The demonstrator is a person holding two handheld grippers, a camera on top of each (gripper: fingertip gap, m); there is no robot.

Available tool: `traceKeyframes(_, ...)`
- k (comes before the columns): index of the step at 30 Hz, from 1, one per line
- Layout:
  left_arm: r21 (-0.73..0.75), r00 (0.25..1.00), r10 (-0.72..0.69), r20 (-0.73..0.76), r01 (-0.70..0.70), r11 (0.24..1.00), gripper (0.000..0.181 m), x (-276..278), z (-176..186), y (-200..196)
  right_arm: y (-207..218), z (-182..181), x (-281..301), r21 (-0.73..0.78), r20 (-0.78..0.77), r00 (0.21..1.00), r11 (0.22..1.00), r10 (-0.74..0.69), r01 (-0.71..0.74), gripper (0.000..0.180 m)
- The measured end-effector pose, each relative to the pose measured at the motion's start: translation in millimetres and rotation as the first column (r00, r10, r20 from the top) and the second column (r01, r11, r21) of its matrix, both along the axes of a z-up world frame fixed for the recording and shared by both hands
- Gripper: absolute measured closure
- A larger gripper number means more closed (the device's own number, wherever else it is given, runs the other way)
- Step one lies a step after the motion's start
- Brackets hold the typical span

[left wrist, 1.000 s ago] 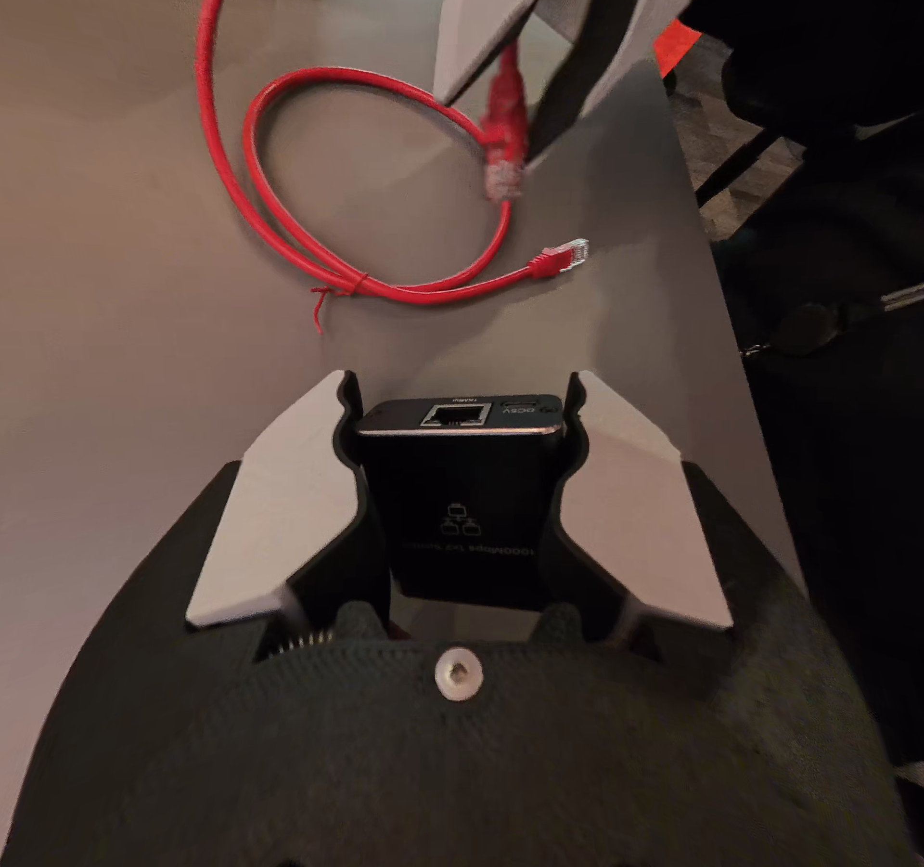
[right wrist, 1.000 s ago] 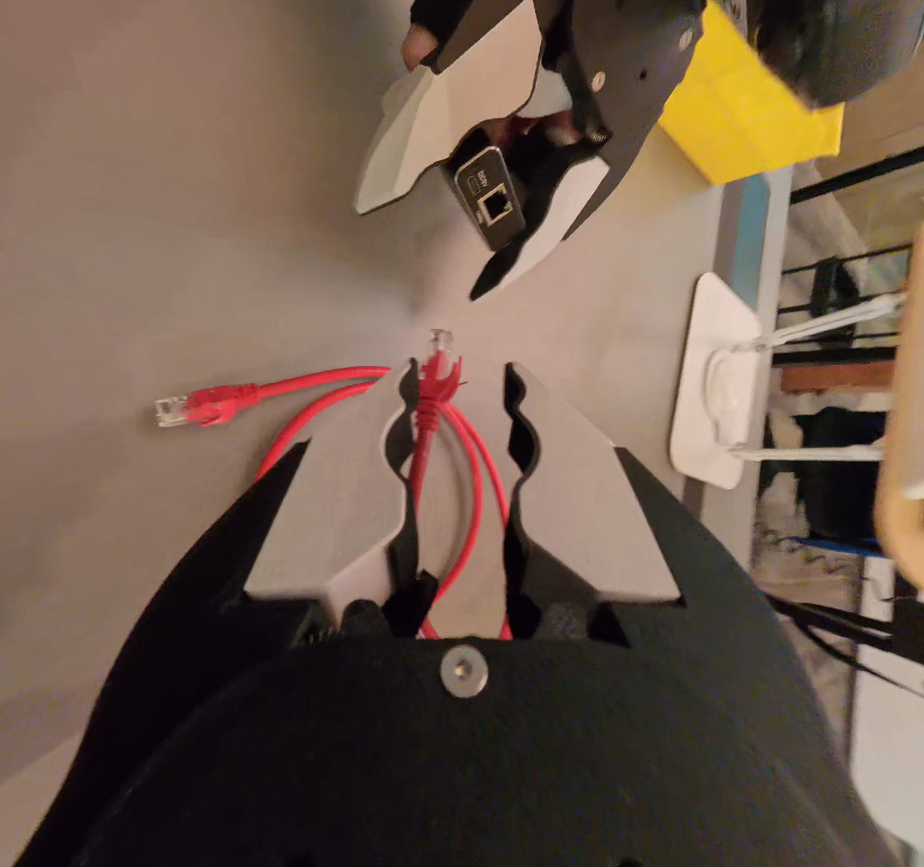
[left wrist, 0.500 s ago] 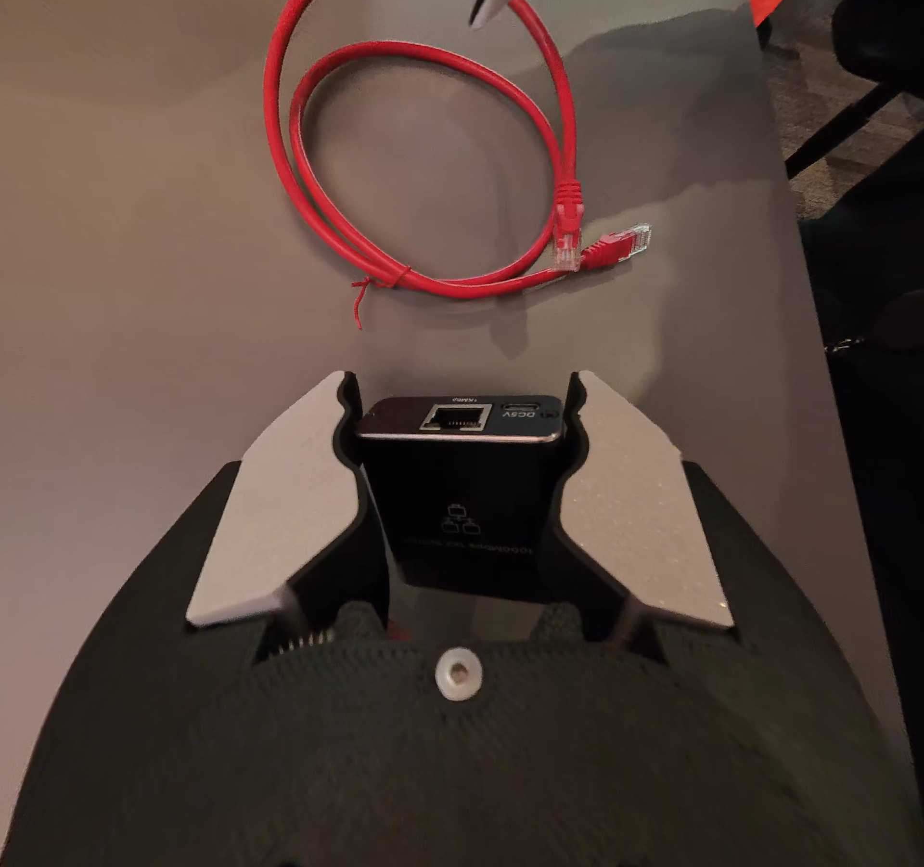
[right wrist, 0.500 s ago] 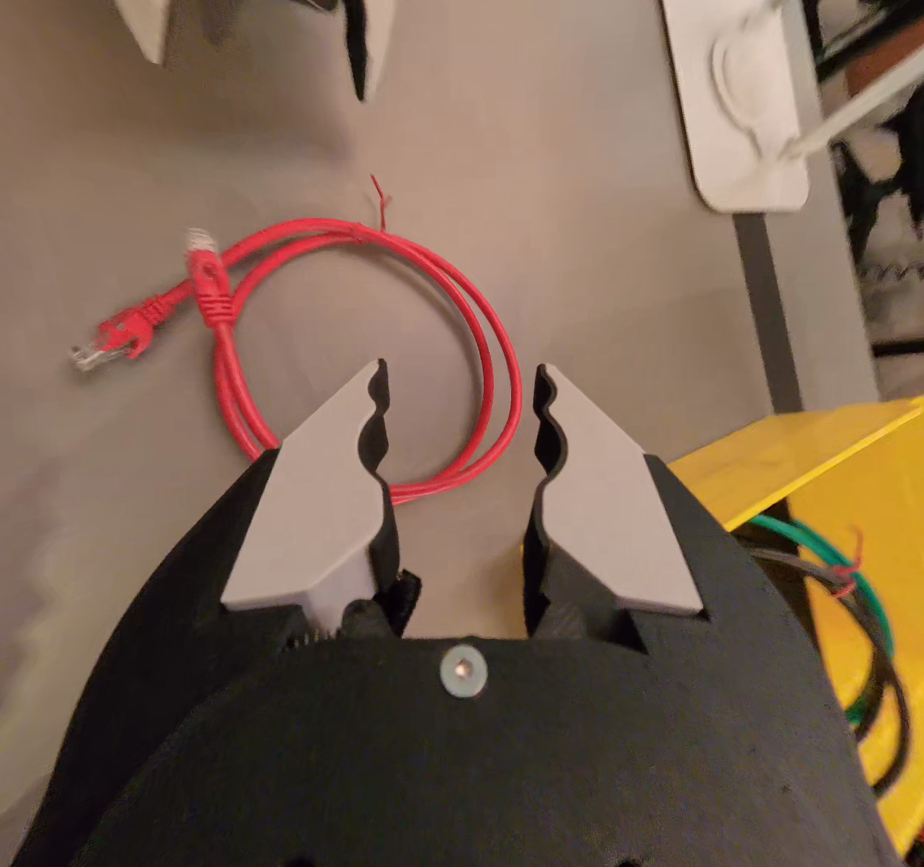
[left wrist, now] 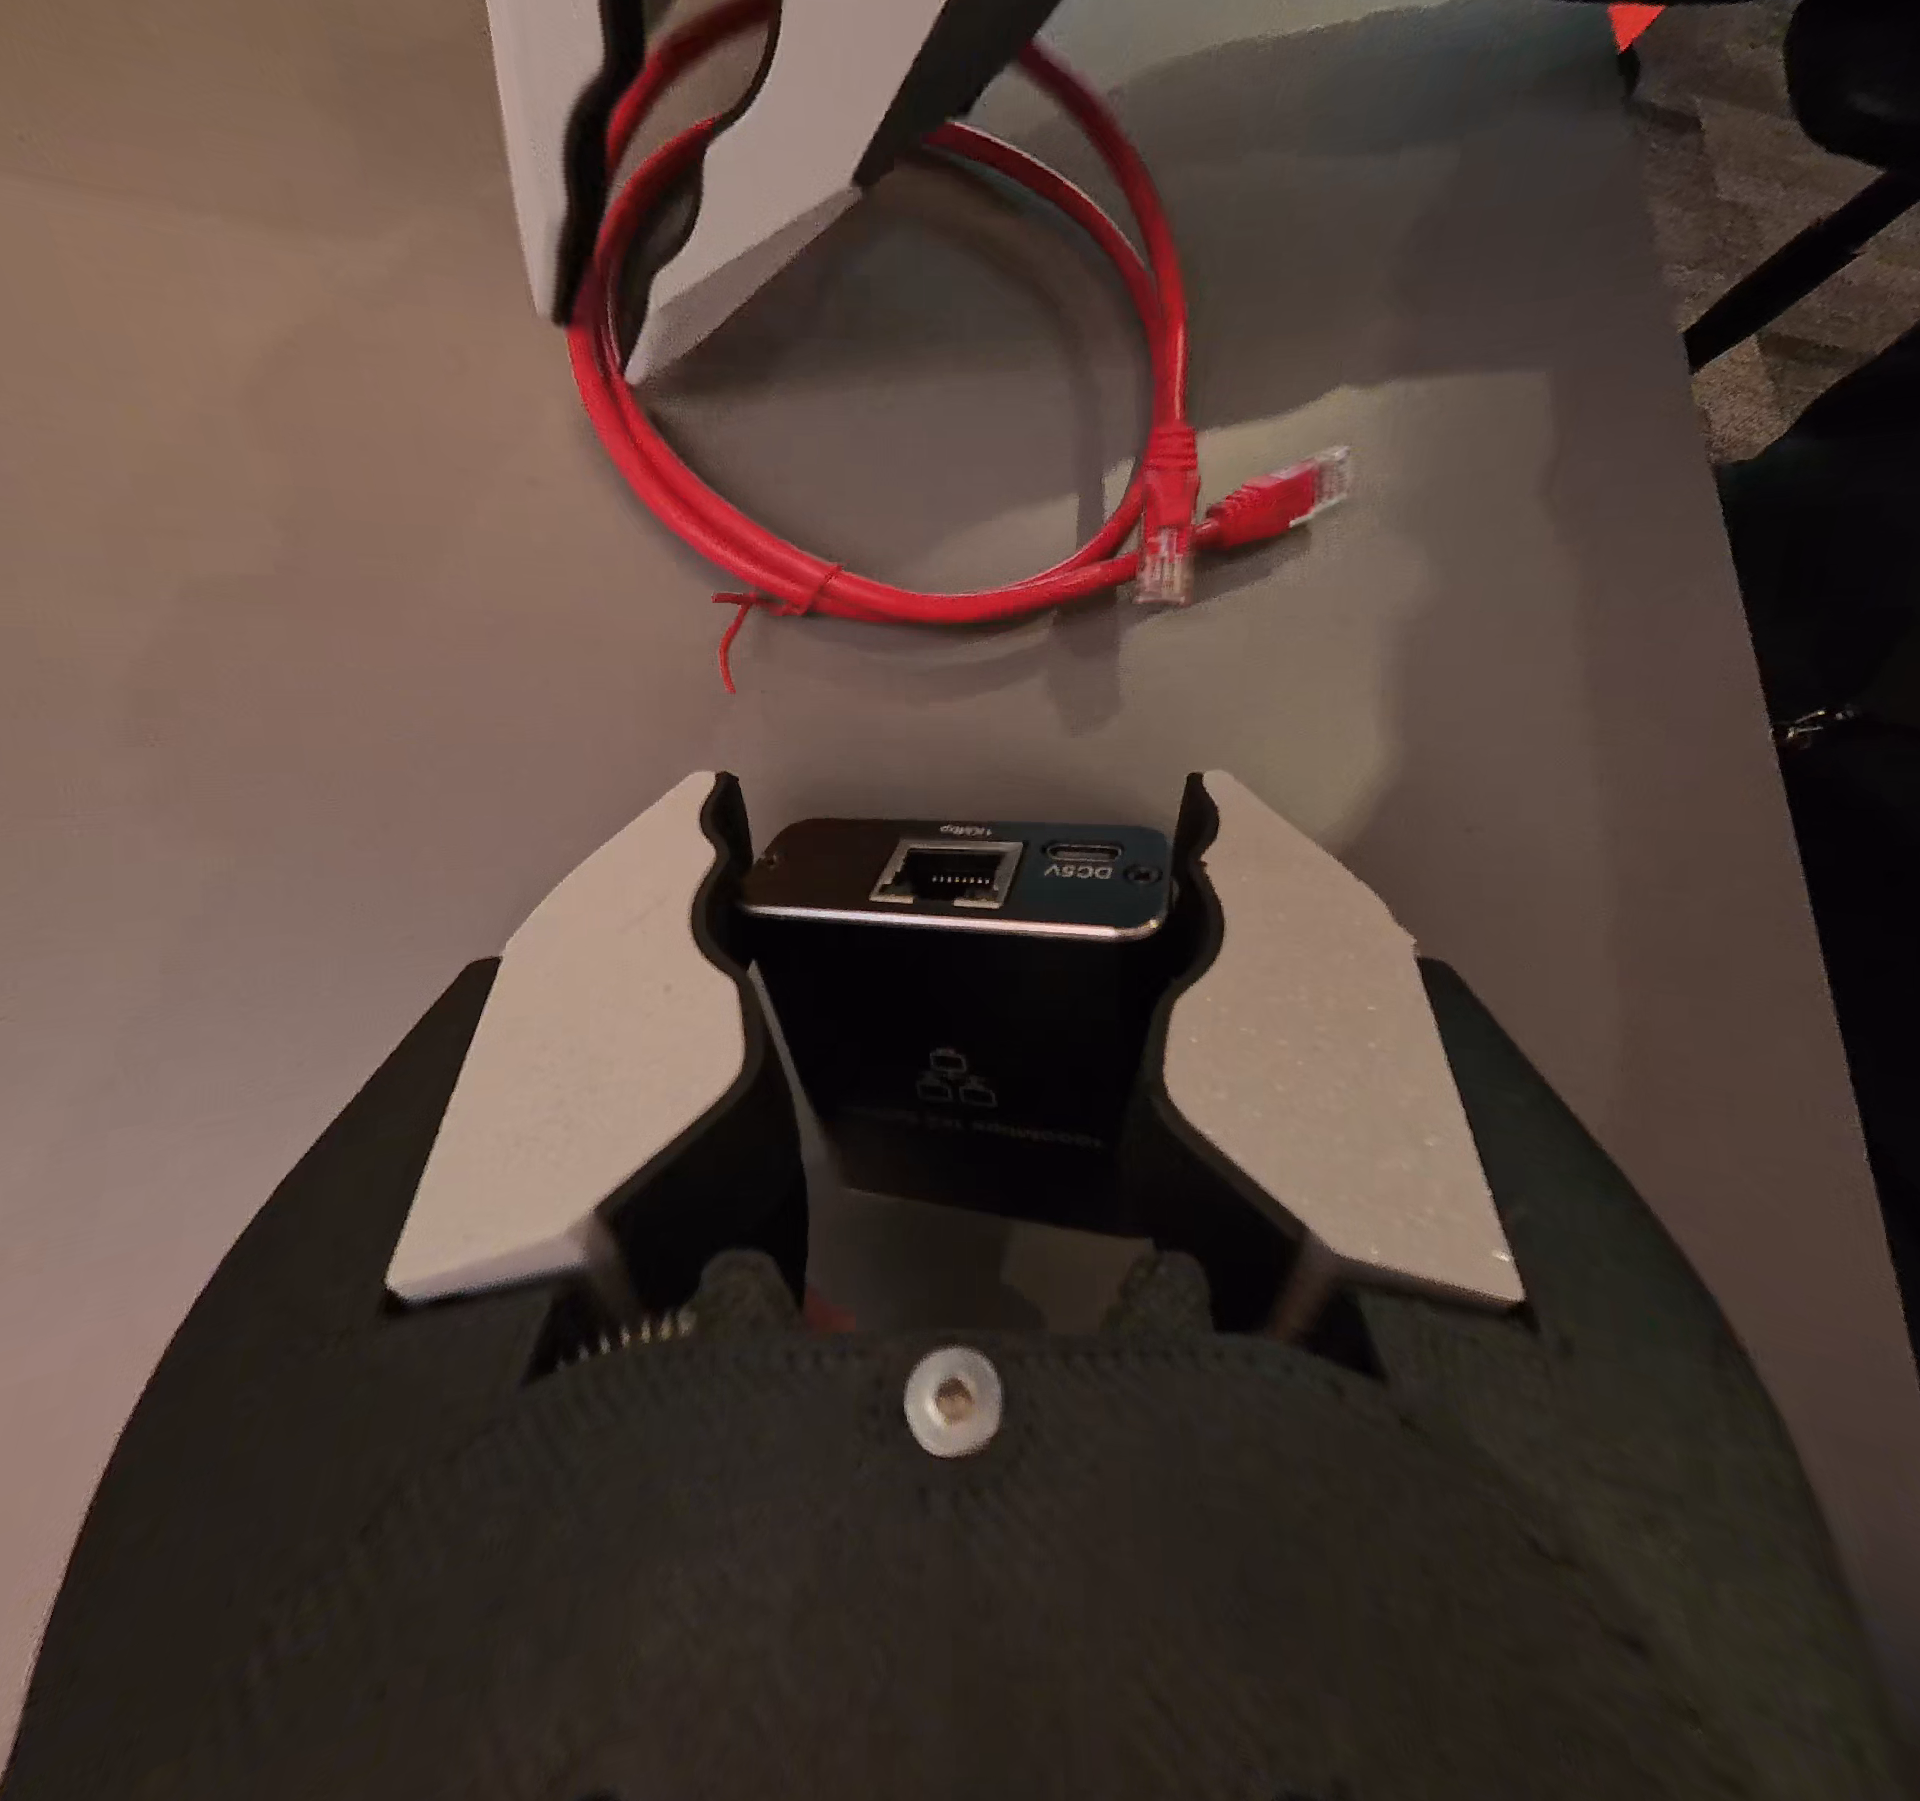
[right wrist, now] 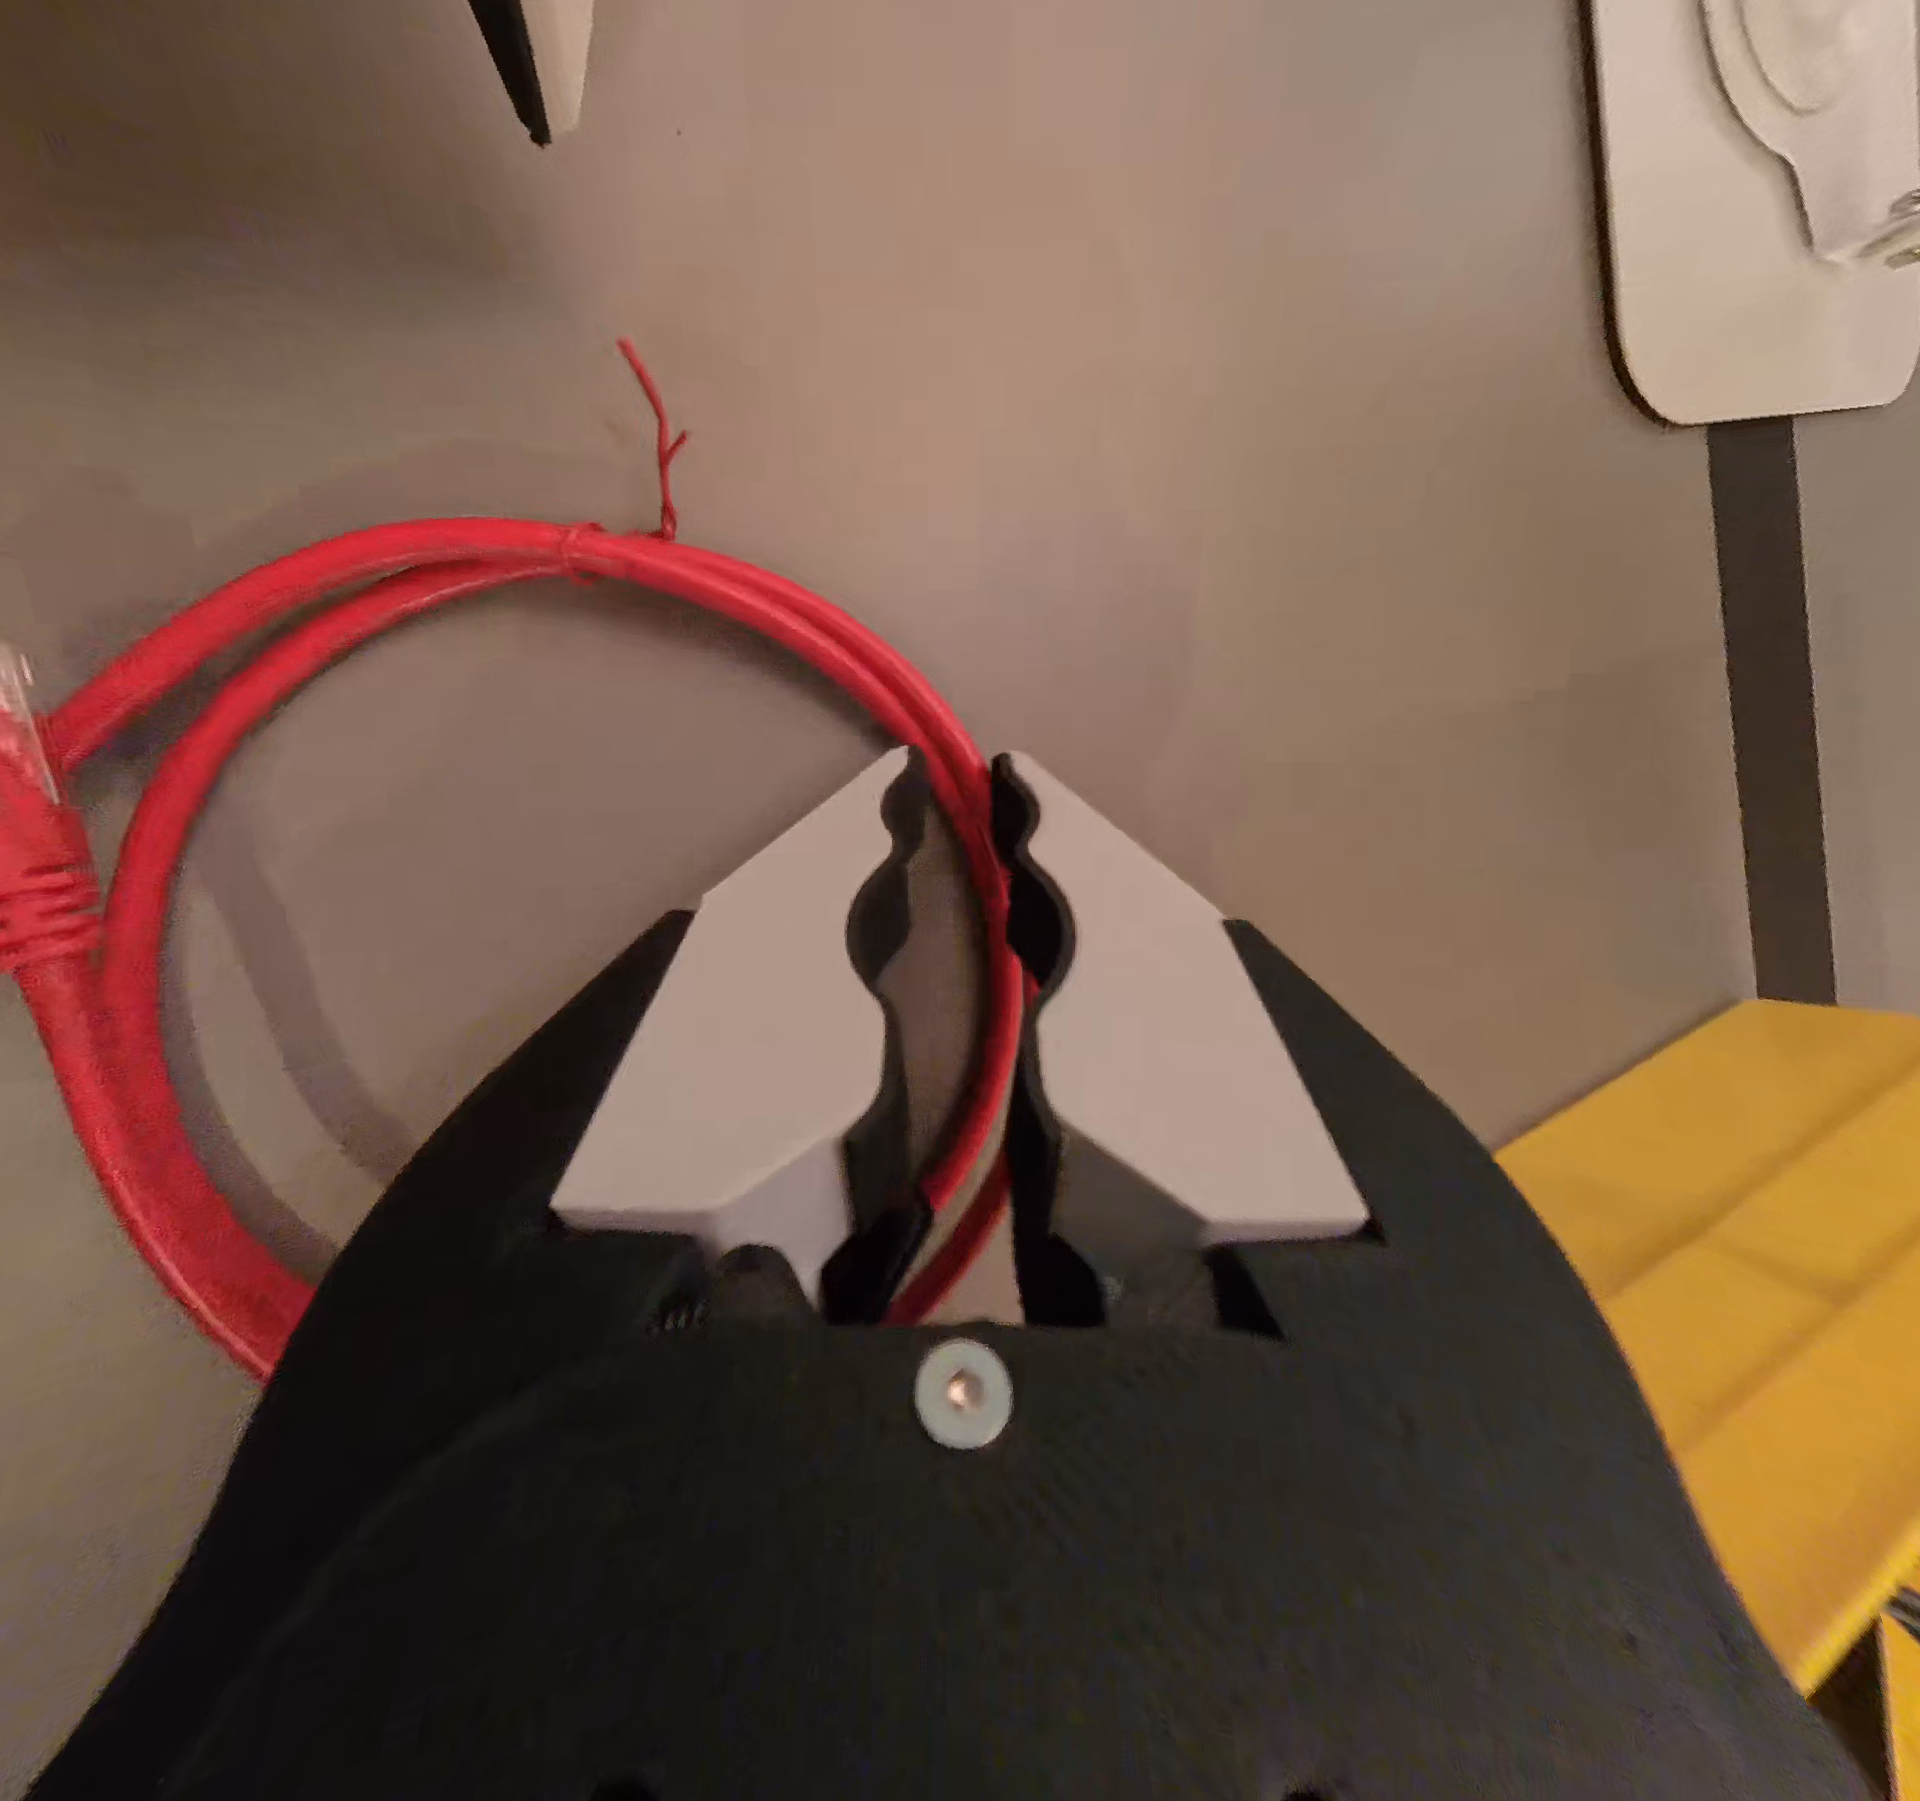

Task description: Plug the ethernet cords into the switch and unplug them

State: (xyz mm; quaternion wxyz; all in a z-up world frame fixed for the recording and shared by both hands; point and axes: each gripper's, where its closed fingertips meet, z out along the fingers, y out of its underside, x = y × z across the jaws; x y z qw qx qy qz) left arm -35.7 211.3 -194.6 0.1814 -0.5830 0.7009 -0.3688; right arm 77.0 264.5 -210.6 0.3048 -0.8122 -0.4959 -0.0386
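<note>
My left gripper (left wrist: 961,806) is shut on the black switch (left wrist: 956,1013) and holds it over the grey table, with the port face (left wrist: 940,873) pointing forward. The red ethernet cord (left wrist: 914,598) lies coiled on the table ahead. Its two plugs (left wrist: 1164,567) lie crossed at the coil's right side. My right gripper (right wrist: 951,775) has its jaws closed to a narrow gap around the two strands of the cord (right wrist: 727,588) at the coil's far left. It also shows at the top of the left wrist view (left wrist: 608,328).
A yellow bin (right wrist: 1714,1232) sits beside my right gripper. A white base plate with a clear glass piece (right wrist: 1745,193) lies at the table's far side. The table's edge (left wrist: 1704,816) runs along the right, with dark floor and chair legs beyond. The left gripper's fingertip (right wrist: 540,6) shows at the top left.
My right gripper let go of the plug, which dropped onto the table. It then moved over the coil's far side, came down and closed from wide open onto the strands. The left gripper kept the switch.
</note>
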Motion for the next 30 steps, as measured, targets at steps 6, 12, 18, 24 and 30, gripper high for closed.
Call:
traceKeyframes(6,-0.010,1.000,0.011,0.018,-0.011,1.000,0.103,-0.1,-0.6,3.6,-1.6,20.2,-17.0,0.054,-0.099,0.995,0.998,0.017,-0.011,0.180)
traceKeyframes(12,-0.015,1.000,0.017,0.016,-0.016,1.000,0.103,1.7,-2.1,4.4,-9.5,34.2,-9.5,0.054,-0.054,0.997,0.997,0.063,-0.060,0.151)
traceKeyframes(18,0.000,1.000,0.015,0.009,-0.015,1.000,0.103,1.9,-1.1,1.9,-14.9,12.3,-32.9,-0.058,0.006,0.979,0.977,0.204,-0.204,0.135)
traceKeyframes(24,-0.002,1.000,0.020,0.007,-0.020,1.000,0.103,0.7,-2.7,4.5,-6.0,-5.2,-47.2,-0.148,-0.016,0.974,0.963,0.225,-0.224,0.150)
traceKeyframes(30,-0.009,1.000,0.022,0.001,-0.022,1.000,0.103,-2.2,-6.1,7.6,-1.2,-8.6,-58.1,-0.196,-0.104,0.973,0.955,0.205,-0.222,0.167)
